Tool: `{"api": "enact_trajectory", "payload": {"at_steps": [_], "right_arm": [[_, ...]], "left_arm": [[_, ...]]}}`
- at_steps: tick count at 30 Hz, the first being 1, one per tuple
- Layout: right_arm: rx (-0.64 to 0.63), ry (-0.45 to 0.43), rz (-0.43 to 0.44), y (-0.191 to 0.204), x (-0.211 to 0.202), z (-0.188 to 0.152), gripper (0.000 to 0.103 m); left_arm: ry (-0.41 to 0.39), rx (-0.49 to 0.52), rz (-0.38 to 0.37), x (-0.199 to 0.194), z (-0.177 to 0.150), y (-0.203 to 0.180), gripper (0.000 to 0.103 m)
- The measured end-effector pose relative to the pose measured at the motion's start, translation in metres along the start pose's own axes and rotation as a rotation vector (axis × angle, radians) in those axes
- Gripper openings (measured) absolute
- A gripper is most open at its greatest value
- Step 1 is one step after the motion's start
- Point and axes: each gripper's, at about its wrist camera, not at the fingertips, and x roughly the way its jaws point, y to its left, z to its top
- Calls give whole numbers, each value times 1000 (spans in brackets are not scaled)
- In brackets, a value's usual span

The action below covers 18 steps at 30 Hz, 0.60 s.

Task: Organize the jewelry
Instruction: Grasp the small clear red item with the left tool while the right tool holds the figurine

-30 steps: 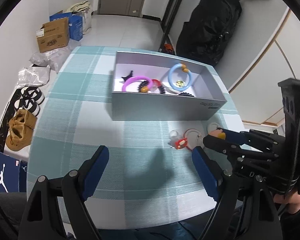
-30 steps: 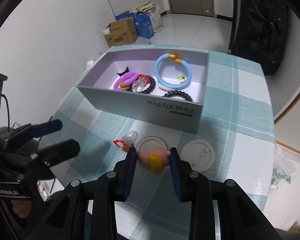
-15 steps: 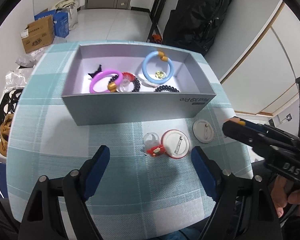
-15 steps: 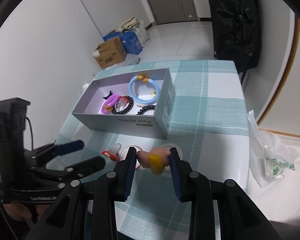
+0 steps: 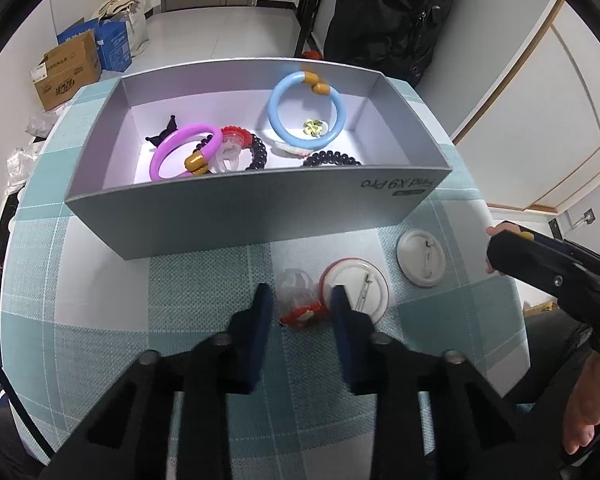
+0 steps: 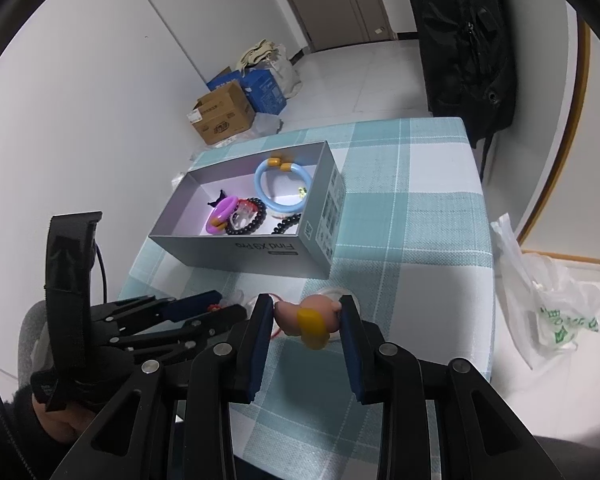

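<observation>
A grey box (image 5: 228, 216) on the checked tablecloth holds a blue bangle (image 5: 306, 110), a purple bangle (image 5: 180, 152), black bead bracelets and small clips. In front of it lie a clear and red hair clip (image 5: 300, 300) and two white pin badges (image 5: 360, 284) (image 5: 422, 258). My left gripper (image 5: 300, 312) has its jaws narrowed on either side of the hair clip, still apart from it. My right gripper (image 6: 306, 320) is shut on a pink and yellow figure clip (image 6: 306, 320) held above the table, right of the badges; it also shows in the left wrist view (image 5: 508, 236).
The box also shows in the right wrist view (image 6: 260, 248). The table's right edge is near a white plastic bag (image 6: 548, 308) on the floor. Cardboard boxes (image 5: 68, 68) and a black bag (image 5: 400, 20) stand beyond the table.
My left gripper moved forward and down over the hair clip and its jaws narrowed from wide open. My right gripper rose and drew back to the right with the pink clip.
</observation>
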Motion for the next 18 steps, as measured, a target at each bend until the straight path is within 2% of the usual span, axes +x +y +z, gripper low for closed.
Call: {"api": "enact_trajectory", "payload": {"at_steps": [3,9,12,18], "right_arm": [[2,0,1,0,0,0,32],[1,4,1,1,2,0,32],[1,4,3,2,3,0,32],[8,11,-7,0,5,-1,32]], "left_arm": [[0,-4,0,-1,0,1,17],[-6,22,11,-2,1,-2,15],[10,5,-11,-2,1,-2,15],[-9,15,-21,-10,0,-3,15]]}}
